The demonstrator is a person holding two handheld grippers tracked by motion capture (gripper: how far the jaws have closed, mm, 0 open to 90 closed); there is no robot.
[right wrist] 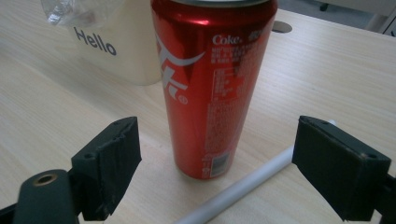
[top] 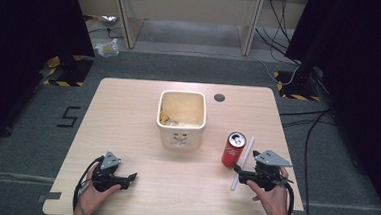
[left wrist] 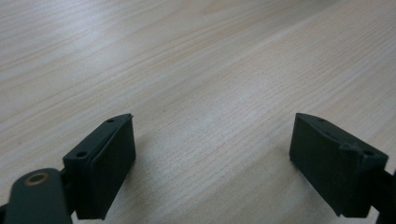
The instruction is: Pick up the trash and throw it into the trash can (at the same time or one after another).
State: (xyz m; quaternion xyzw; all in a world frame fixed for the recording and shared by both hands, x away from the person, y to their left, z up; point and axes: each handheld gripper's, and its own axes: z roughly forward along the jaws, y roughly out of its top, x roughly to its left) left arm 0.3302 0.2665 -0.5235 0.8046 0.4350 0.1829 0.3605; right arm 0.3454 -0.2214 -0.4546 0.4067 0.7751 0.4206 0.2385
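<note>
- I hold a gripper in each hand over a pale wood-grain tabletop, seen from above.
- My left gripper rests near the tabletop's near left edge; its fingers stand wide apart with only bare wood between them.
- My right gripper sits at the near right, its fingers also wide apart and gripping nothing.
- A red cola can stands upright just ahead of my right gripper, right of centre on the tabletop; in the right gripper view the can rises just beyond the gap between the two fingers.
- A white straw lies flat just right of the can, running near to far.
- A cream square bin stands at the tabletop's centre, with "Hello" printed on its side.
- A small round hole marks the tabletop's far side.
- Around the tabletop lies grey carpet, black curtains at both sides, cables on the right, and yellow-black hazard tape at the far corners.
</note>
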